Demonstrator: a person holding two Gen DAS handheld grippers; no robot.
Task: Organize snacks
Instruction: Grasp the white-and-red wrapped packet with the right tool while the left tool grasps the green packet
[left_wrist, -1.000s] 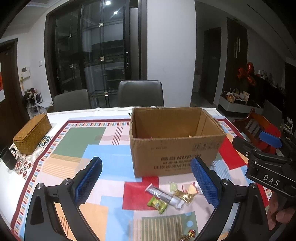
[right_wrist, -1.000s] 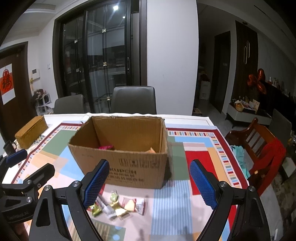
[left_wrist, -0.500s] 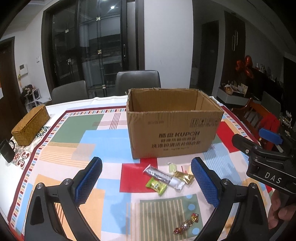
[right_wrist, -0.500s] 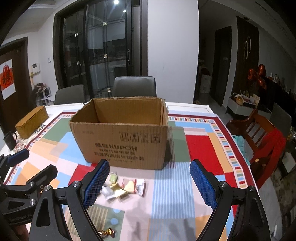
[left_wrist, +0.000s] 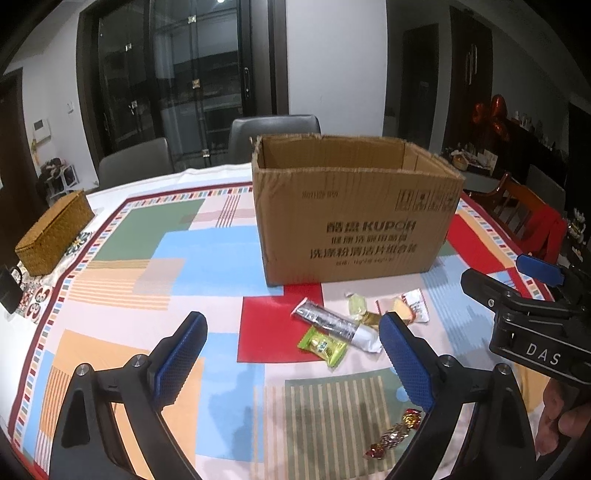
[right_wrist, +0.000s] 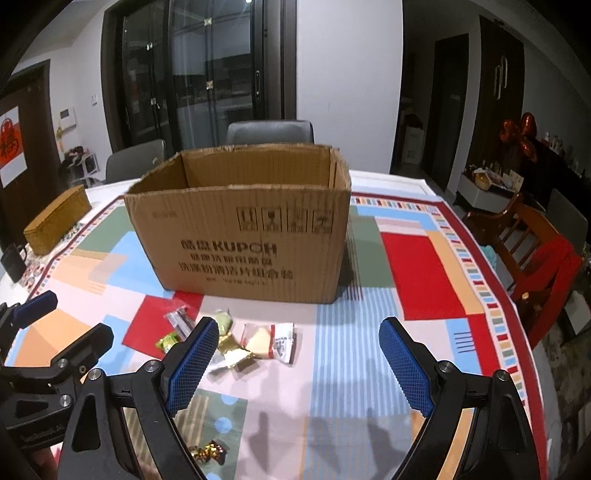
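Both the left hand-held gripper (left_wrist: 291, 354) and right hand-held gripper (right_wrist: 295, 354) are spread and empty above loose snacks (left_wrist: 338, 326) on the desk (left_wrist: 207, 280), just before the open cardboard box (left_wrist: 354, 218), presumably the collection container.

Showing as matt, ribbed brown cardboard: the open box (left_wrist: 354, 221). Lying smooth and matt under the box, a printed cloth (left_wrist: 184, 251) covering the desk. Glinting just in front of the box: a silvery foil bar wrapper (left_wrist: 334, 325), a glossy green plastic packet (left_wrist: 323, 345), a clear shiny pouch (right_wrist: 275, 341), gold foil (right_wrist: 231, 350). Looking coarse and woven, well left of the box: a wicker case (left_wrist: 53, 232). Appearing as matt black plastic with rough blue dimpled pads (left_wrist: 179, 356): the left hand-held gripper (left_wrist: 291, 363).
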